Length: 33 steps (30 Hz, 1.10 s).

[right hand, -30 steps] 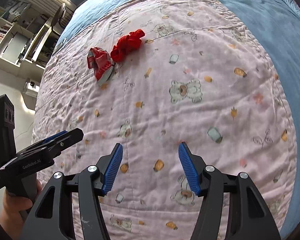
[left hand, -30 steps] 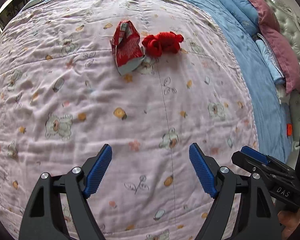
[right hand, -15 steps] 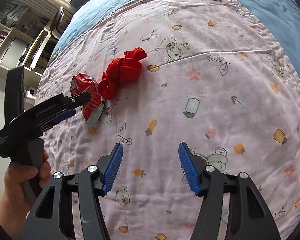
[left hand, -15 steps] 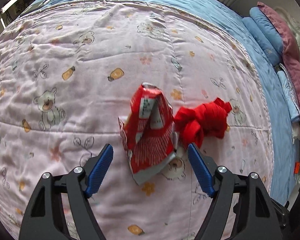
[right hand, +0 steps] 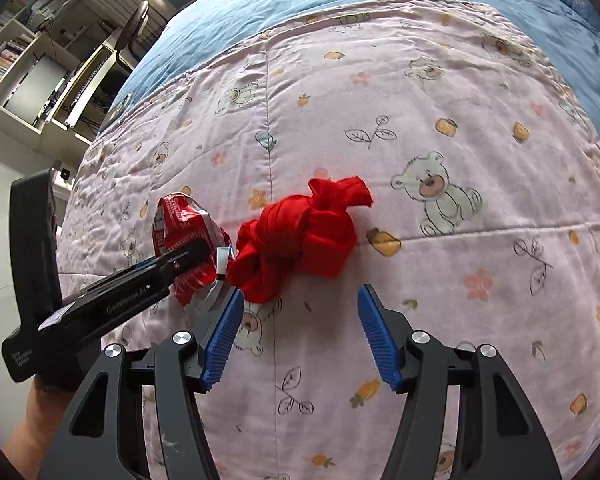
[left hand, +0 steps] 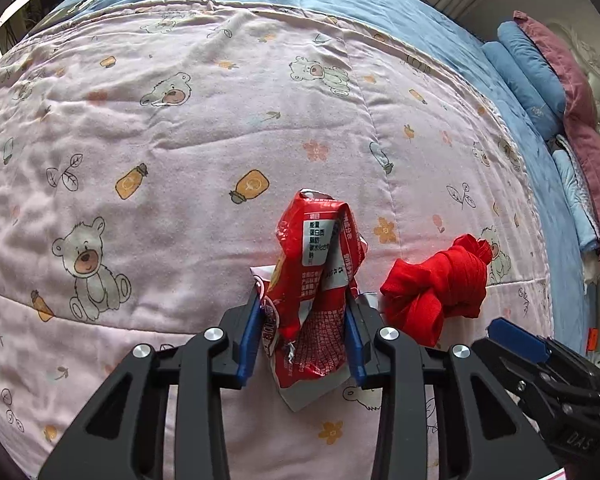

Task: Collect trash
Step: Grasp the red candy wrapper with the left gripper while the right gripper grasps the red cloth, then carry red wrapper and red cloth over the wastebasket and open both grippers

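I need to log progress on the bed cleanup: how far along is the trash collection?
Early. Nothing looks collected yet, and no bin is in view. In hand: the left gripper has its jaws closed on the red snack wrapper, which is on the pink quilt. Left: the knotted red bag lies loose, with the open right gripper just short of it.

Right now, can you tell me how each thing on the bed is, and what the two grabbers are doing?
Red snack wrapper: crumpled, squeezed between the left gripper's pads.
Red cloth bundle: knotted up, lying loose on the quilt, beside the wrapper.
Left gripper: shut on the wrapper.
Right gripper: open, empty, pointing at the cloth bundle.
Pink bear quilt: spread flat, a little wrinkled.
Pillows: stacked at the headboard.
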Each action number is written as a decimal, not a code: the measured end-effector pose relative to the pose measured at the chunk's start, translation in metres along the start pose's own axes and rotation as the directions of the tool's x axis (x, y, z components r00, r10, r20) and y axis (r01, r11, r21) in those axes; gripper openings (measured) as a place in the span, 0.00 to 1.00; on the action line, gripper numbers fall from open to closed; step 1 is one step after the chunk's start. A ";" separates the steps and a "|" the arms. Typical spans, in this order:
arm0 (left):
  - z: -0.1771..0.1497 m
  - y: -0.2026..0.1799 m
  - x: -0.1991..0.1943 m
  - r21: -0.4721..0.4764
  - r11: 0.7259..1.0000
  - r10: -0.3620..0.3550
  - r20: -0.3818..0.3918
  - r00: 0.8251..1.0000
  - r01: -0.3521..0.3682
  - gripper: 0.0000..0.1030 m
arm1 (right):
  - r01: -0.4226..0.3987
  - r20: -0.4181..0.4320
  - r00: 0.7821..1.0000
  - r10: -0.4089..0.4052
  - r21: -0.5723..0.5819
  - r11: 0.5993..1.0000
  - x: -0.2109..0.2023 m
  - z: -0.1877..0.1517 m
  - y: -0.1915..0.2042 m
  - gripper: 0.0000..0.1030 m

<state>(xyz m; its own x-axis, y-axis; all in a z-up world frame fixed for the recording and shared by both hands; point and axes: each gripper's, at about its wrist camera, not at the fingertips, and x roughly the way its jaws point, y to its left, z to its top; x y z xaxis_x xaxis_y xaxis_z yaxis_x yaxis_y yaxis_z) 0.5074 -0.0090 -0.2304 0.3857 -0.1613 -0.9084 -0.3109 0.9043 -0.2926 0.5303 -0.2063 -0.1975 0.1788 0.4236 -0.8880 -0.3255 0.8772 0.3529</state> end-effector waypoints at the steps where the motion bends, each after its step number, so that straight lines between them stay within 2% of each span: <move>1: 0.001 0.001 0.000 0.000 1.000 -0.006 0.002 1.000 0.006 0.35 | 0.001 -0.002 1.000 -0.001 0.006 1.000 0.005 0.005 -0.001 0.57; 6: 0.008 0.002 0.002 0.001 1.000 -0.022 0.012 1.000 0.022 0.35 | 0.006 -0.006 1.000 -0.005 0.054 0.999 0.020 0.030 -0.008 0.57; 8: 0.008 0.002 0.004 0.004 1.000 -0.024 0.010 1.000 0.024 0.35 | -0.031 -0.031 0.999 0.033 0.071 0.997 0.028 0.035 -0.009 0.54; 9: 0.008 0.002 0.005 0.004 1.000 -0.025 0.010 1.000 0.025 0.35 | -0.046 -0.044 0.998 0.049 0.075 0.996 0.032 0.035 -0.008 0.48; 12: 0.005 0.004 0.003 -0.005 0.999 -0.035 0.008 0.999 0.035 0.34 | -0.034 -0.038 0.999 0.035 0.034 0.999 0.031 0.029 -0.004 0.45; 16: -0.010 0.004 -0.004 -0.002 0.999 -0.053 -0.003 0.999 0.053 0.34 | -0.099 -0.023 0.995 0.101 0.081 0.992 0.018 0.008 -0.014 0.42; 20: -0.037 0.004 -0.021 -0.011 0.996 -0.094 -0.011 0.996 0.094 0.34 | -0.152 -0.005 0.988 0.154 0.105 0.983 -0.005 -0.023 -0.020 0.41; 24: -0.076 0.003 -0.044 0.019 0.994 -0.108 -0.030 0.994 0.109 0.34 | -0.163 0.008 0.986 0.164 0.117 0.980 -0.033 -0.067 -0.025 0.41; 28: -0.124 0.003 -0.071 0.039 0.991 -0.125 -0.073 0.989 0.128 0.34 | -0.146 -0.006 0.989 0.148 0.126 0.981 -0.062 -0.123 -0.026 0.41; 33: -0.188 -0.003 -0.108 0.106 0.986 -0.113 -0.123 0.986 0.126 0.34 | -0.120 -0.031 0.991 0.127 0.176 0.977 -0.101 -0.197 -0.028 0.41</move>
<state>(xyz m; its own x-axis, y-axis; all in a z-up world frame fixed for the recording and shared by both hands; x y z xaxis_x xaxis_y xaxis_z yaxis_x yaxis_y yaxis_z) 0.3038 -0.0689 -0.1879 0.3085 -0.3099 -0.8993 -0.1654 0.9135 -0.3716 0.3384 -0.3183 -0.1761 0.1070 0.5248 -0.8445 -0.1763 0.8459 0.5033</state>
